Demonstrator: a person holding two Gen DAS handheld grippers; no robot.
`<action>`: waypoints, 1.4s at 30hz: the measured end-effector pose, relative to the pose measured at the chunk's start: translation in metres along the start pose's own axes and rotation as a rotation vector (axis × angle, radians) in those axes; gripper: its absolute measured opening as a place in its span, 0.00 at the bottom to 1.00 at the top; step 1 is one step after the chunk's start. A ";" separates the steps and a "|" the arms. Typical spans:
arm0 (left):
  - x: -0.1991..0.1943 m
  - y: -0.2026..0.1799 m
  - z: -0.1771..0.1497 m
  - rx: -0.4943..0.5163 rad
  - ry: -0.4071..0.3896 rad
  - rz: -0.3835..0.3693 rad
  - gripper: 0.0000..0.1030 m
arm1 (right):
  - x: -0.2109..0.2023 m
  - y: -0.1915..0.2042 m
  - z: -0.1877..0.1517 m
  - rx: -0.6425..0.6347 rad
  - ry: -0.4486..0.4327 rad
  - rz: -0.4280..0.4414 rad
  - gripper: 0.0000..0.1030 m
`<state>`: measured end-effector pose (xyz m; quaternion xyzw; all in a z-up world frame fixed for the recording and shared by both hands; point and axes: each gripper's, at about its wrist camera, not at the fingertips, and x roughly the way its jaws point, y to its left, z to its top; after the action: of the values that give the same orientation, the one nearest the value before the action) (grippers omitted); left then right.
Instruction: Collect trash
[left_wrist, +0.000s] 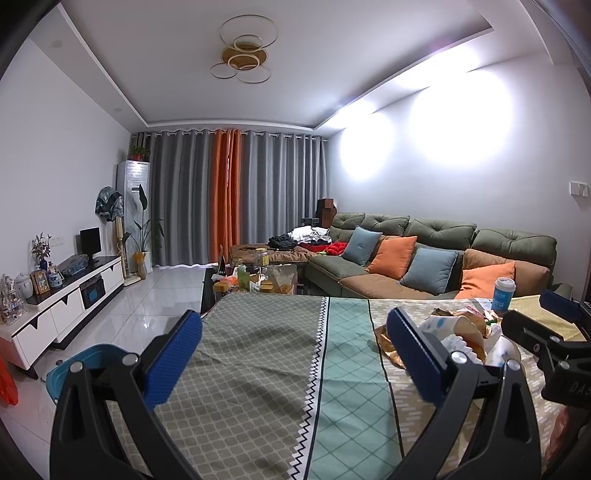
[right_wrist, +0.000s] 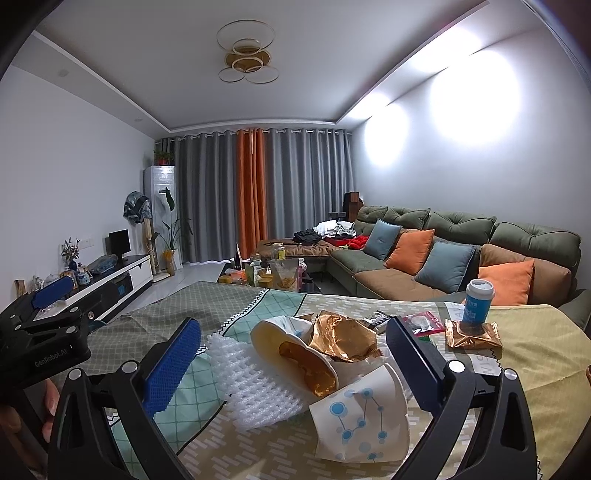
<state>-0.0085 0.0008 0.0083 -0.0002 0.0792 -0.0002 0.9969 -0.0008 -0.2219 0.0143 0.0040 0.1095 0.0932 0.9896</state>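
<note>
A heap of trash lies on the patterned tablecloth (right_wrist: 240, 302). In it are a white foam net (right_wrist: 251, 387), a paper cup (right_wrist: 291, 350) on its side, a crumpled gold wrapper (right_wrist: 340, 336) and a flattened blue-dotted cup (right_wrist: 365, 417). My right gripper (right_wrist: 291, 325) stands open just above the heap, a finger on either side. A blue-and-white cup (right_wrist: 478, 299) stands upright on a second gold wrapper (right_wrist: 472, 334). My left gripper (left_wrist: 293, 317) is open over bare cloth, left of the trash heap (left_wrist: 461, 332). Neither gripper holds anything.
A blue bin (left_wrist: 88, 358) sits on the floor off the table's left edge. Beyond the table is a cluttered coffee table (left_wrist: 255, 277), a green sofa (left_wrist: 443, 236) with cushions on the right, and a white TV cabinet (left_wrist: 66, 302) along the left wall.
</note>
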 end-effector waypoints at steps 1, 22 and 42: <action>0.000 0.000 0.000 0.000 0.001 -0.001 0.97 | 0.000 0.000 0.000 0.000 0.000 -0.001 0.97; 0.000 0.001 -0.001 -0.002 0.002 -0.001 0.97 | 0.001 -0.003 0.000 0.009 0.000 0.002 0.97; 0.003 0.001 -0.004 -0.004 0.001 -0.001 0.97 | 0.001 -0.004 -0.001 0.015 0.002 0.005 0.97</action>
<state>-0.0061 0.0017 0.0043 -0.0023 0.0797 -0.0004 0.9968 0.0009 -0.2258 0.0133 0.0115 0.1111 0.0947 0.9892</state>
